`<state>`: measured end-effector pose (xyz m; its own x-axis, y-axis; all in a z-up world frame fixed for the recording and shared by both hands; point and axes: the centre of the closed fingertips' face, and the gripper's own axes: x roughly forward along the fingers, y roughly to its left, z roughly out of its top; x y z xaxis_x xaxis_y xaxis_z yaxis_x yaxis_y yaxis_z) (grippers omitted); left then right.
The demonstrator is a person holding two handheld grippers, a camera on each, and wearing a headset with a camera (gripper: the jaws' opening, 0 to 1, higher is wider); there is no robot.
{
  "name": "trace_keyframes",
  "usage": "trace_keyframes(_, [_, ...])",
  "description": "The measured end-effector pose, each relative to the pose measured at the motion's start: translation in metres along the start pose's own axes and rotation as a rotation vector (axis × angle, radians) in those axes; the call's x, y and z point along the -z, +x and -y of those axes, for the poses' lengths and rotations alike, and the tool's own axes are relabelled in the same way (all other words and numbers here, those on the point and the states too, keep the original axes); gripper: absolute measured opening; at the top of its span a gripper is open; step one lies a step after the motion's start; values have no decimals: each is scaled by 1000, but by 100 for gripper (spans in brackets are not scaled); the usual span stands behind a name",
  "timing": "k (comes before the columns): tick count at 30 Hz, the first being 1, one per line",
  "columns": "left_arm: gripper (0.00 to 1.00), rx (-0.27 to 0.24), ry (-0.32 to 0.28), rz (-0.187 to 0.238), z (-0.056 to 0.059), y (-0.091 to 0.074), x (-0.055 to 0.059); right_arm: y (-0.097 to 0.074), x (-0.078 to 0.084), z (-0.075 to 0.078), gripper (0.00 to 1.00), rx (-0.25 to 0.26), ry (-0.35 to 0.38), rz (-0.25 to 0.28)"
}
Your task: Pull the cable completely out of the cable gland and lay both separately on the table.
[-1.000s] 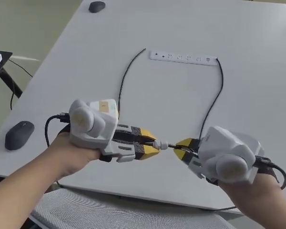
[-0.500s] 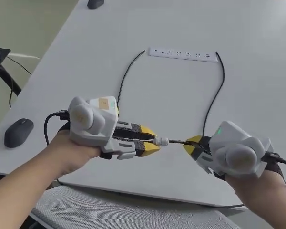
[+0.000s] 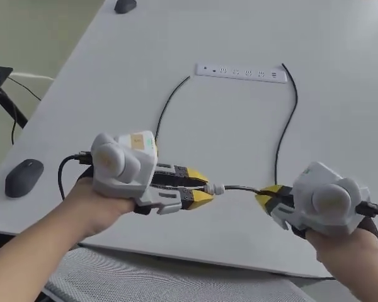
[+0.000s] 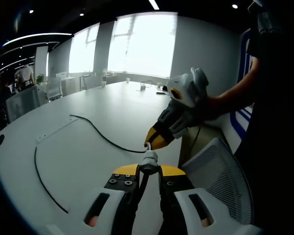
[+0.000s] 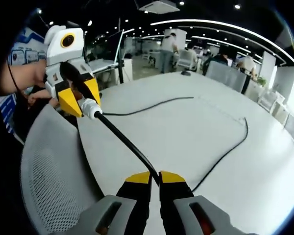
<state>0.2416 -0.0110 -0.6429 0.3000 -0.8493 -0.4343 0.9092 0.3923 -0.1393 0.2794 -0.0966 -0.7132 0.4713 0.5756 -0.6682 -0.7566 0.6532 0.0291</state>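
White-shelled left gripper [image 3: 208,192] and right gripper [image 3: 260,195], black jaws tipped yellow

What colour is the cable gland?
The gland is white, best seen in the right gripper view.

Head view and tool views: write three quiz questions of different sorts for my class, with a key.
1. True or false: the left tool is shut on the cable gland.
2. The right tool grips: A) power strip B) black cable C) mouse.
3. Short answer: is the cable fully out of the gland?
Key: 1 true; 2 B; 3 no, it enters the gland.
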Motion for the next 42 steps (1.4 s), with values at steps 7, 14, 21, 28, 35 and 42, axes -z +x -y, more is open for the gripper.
trace_keyframes(7, [15,-3,0,-5,1,0,0,5,20,10,0,13,116,-36])
trace_keyframes(14, [15,-5,-1,-10,0,0,2,7,20,6,0,15,88,-39])
trace_keyframes(21, [15,-15,0,-7,-2,-3,1,2,19,2,1,11,21,-28])
trace_keyframes(28, [15,-16,-13,-4,-4,-5,1,-3,15,4,2,15,16,-19])
trace_keyframes(35, [15,-17,-19,-1,-7,-5,2,-11,8,-1,9,12,-13,1])
trace_keyframes(42, [15,-15,-25,1,-5,-3,1,-25,-25,-24,16,3,-199,47])
